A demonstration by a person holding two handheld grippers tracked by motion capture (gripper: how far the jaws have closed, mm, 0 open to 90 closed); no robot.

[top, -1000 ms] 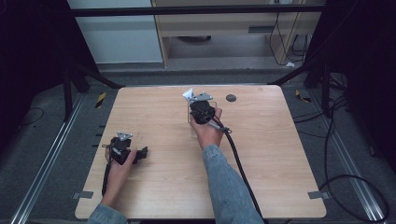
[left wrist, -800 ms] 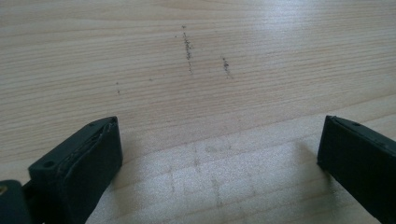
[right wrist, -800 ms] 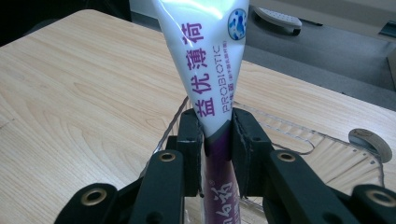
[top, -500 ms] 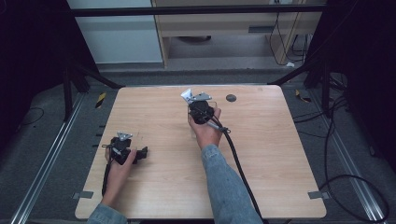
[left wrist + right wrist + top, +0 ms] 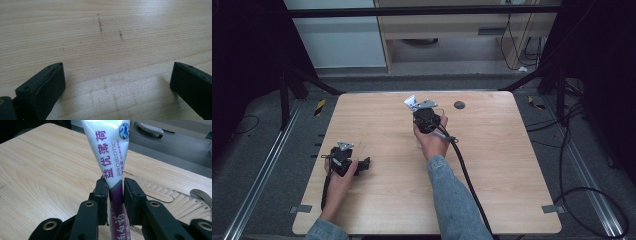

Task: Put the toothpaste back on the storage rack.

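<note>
White toothpaste tube (image 5: 111, 152) (purple band) clamped between right gripper (image 5: 116, 191) jaws

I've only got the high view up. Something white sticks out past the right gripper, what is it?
Observer: The right gripper is shut on a white and purple tube printed PROBIOTIC.
Operator: Anything on the table beside it?
Observer: A clear plastic tray lies just past the jaws.
Operator: And the left gripper?
Observer: The left gripper is open, with bare table between its jaws.
</note>
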